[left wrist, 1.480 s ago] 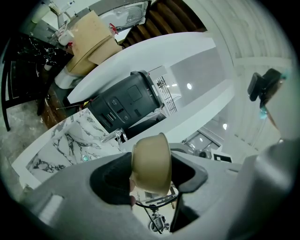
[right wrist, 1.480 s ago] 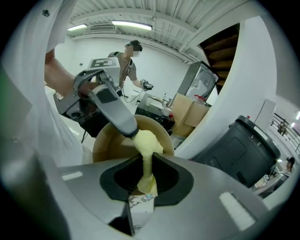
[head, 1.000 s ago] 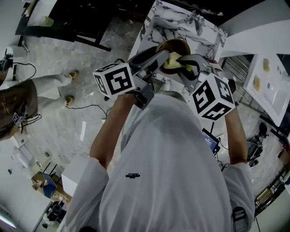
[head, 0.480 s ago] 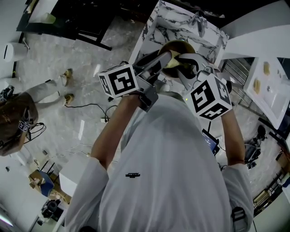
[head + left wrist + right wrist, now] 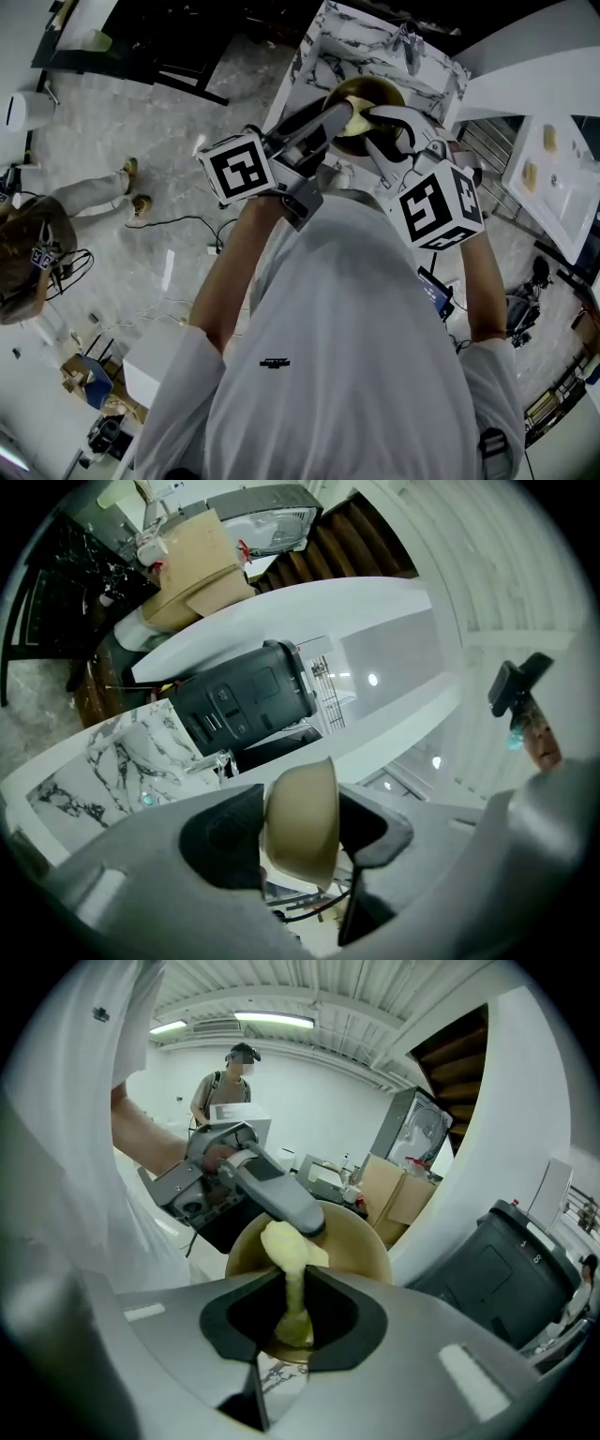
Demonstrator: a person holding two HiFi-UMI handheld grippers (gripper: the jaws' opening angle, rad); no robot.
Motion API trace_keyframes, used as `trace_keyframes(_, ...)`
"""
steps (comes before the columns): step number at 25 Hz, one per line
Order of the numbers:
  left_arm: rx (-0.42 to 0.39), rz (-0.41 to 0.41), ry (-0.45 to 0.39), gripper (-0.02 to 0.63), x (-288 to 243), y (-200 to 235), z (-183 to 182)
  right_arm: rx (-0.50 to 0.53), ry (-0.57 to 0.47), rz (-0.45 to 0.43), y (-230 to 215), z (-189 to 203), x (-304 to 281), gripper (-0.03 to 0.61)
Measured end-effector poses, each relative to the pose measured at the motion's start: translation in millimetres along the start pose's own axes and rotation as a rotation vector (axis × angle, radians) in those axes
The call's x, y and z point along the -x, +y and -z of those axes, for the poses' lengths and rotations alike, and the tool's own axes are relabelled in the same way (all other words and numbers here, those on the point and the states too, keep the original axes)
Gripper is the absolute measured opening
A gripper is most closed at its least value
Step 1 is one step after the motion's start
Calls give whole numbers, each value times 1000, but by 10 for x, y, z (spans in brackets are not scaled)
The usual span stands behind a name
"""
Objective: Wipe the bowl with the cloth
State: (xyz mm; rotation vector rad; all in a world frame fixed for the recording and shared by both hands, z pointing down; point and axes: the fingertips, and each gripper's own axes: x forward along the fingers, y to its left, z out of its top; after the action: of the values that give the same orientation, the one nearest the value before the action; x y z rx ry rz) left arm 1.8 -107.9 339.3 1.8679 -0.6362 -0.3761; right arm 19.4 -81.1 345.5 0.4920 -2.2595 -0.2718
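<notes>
Yellow cloth (image 5: 284,1252) pinched by right tool (image 5: 292,1309); left tool (image 5: 306,834), just widened, grips bowl (image 5: 300,808)

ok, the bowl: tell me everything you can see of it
The bowl is tan, smooth and slightly glossy, round, thin-rimmed; material unclear. It hangs on its side above the marble counter, its wall clamped between the jaws of the left gripper, which have just opened a little. Its opening faces the right gripper, whose yellow cloth presses inside it.
</notes>
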Motion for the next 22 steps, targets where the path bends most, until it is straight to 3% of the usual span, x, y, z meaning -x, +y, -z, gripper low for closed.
trace_keyframes(3, 49, 85, -5, 242, -5, -120, -3, -58, -59, -44, 14, 4, 36, 64)
trace_keyframes(6, -3, 99, 16, 288, 5, -165, 31, -132, -150, -76, 47, -46, 92, 63)
trace_keyframes(13, -60, 122, 40, 360, -3, -204, 47, -135, -226, -97, 46, -117, 213, 61)
trace_keyframes(19, -47, 157, 26, 367, -16, -247, 14, -136, -248, -95, -14, -154, 271, 61)
trace_keyframes(22, -61, 176, 28, 318, -4, -279, -3, -138, -241, -115, 1, -139, 268, 65)
